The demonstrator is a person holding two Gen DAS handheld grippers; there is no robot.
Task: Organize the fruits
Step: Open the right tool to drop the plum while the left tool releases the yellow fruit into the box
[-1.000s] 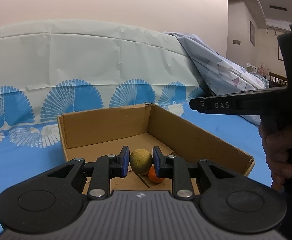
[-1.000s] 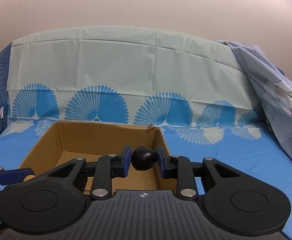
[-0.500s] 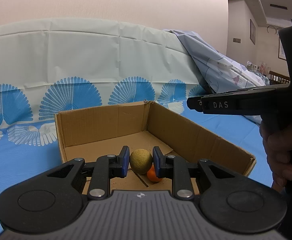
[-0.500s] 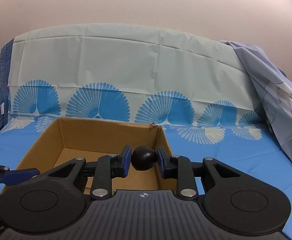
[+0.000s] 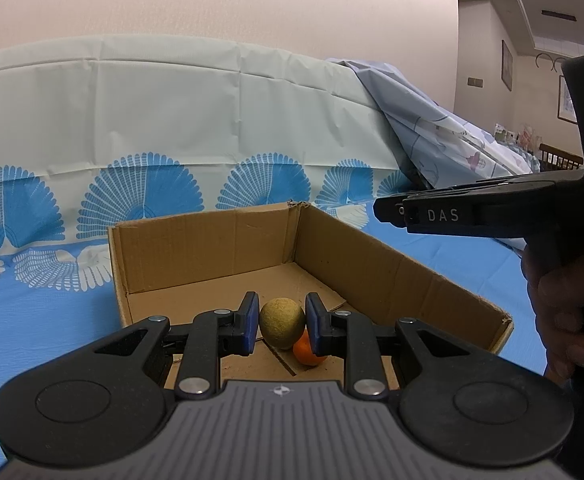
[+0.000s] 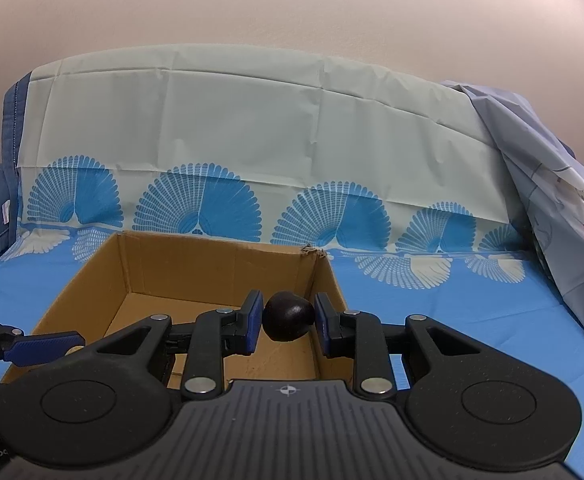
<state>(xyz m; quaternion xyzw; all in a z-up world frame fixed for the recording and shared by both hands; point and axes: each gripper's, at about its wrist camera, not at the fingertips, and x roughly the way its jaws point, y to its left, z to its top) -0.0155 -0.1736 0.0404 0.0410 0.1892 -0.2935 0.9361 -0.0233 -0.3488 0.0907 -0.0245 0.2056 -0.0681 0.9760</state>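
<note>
Both fruits hang over the box: left gripper clamps a tan one, right gripper a dark one. Lower before releasing, clear of the orange inside.

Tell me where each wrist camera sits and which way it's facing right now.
Left wrist: on the left hand-held gripper, looking forward and slightly down into the cardboard box; its jaws clamp a yellow-green fruit, an orange fruit lies below, and the person's right hand shows.
Right wrist: on the right hand-held gripper, facing the box from its right end, clamping a dark fruit; a left fingertip shows.
Shared: box, patterned blue cloth.
</note>
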